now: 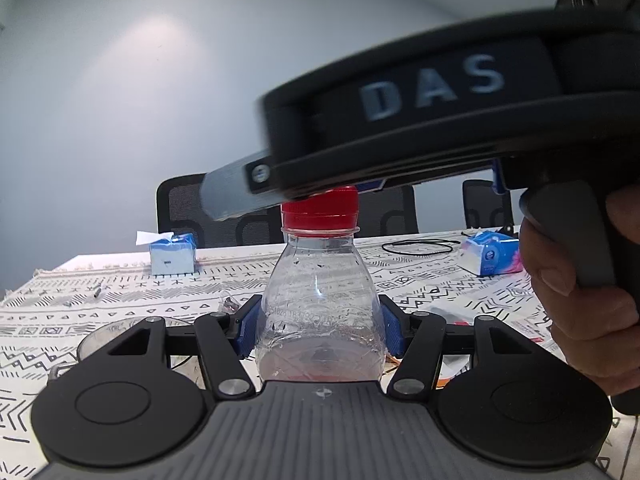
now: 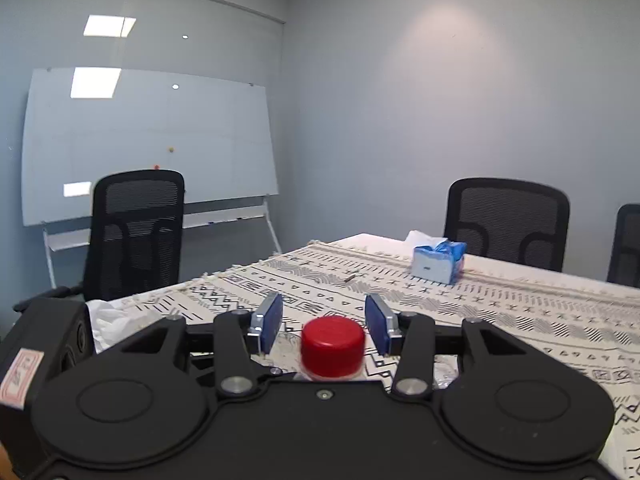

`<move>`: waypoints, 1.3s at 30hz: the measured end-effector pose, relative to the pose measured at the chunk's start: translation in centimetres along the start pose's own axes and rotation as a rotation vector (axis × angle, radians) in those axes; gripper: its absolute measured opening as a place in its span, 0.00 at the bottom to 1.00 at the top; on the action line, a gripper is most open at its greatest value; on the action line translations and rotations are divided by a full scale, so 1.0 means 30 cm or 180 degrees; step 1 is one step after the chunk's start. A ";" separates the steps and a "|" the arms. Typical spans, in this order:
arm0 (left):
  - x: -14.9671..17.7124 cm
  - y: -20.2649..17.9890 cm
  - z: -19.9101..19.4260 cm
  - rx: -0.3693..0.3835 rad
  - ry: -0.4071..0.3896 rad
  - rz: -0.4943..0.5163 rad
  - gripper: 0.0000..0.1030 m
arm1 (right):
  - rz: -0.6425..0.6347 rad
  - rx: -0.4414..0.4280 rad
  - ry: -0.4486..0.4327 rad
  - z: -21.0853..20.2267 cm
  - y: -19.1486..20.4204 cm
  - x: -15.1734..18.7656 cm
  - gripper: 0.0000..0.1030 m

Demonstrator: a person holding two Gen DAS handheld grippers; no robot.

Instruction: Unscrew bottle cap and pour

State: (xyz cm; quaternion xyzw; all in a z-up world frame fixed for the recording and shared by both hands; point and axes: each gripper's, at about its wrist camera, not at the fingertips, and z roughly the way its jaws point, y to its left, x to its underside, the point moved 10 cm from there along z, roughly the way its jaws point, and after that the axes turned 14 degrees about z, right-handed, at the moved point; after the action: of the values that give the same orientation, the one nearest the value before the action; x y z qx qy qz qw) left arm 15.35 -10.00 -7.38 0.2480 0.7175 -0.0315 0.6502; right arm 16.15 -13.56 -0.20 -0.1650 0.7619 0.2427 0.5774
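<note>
A clear plastic bottle (image 1: 320, 308) with a red cap (image 1: 320, 214) stands upright with a little reddish liquid at its bottom. My left gripper (image 1: 320, 328) is shut on the bottle's body, blue pads pressing both sides. My right gripper (image 2: 324, 322) is open, its blue pads apart on either side of the red cap (image 2: 333, 344), not touching it. In the left wrist view the right gripper's black body (image 1: 440, 120) reaches in from the right just above the cap.
The patterned tablecloth (image 2: 500, 300) covers the table. A blue tissue box (image 2: 438, 260) stands at the far side, and another tissue pack (image 1: 492, 256) at the right. A clear cup (image 1: 100, 340) sits left of the left gripper. Black chairs (image 2: 506, 220) and a whiteboard (image 2: 148, 140) stand behind.
</note>
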 end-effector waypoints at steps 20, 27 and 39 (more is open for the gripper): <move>0.013 0.045 0.019 0.0549 -0.0055 0.0040 0.54 | 0.0007 -0.0876 0.0097 0.010 -0.058 -0.009 0.31; 0.032 0.043 0.004 0.0583 -0.0126 0.0024 0.54 | 0.0057 -0.0696 0.0198 0.015 -0.028 -0.015 0.34; 0.013 0.007 0.010 0.0237 -0.0067 0.0115 0.54 | 0.0395 0.0410 0.0057 0.043 -0.043 0.034 0.40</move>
State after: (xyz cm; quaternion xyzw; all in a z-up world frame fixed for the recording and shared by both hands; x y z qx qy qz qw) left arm 15.69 -9.81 -7.72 0.2846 0.7044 -0.0490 0.6484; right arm 17.58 -13.86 -1.68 -0.0821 0.7898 0.2270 0.5639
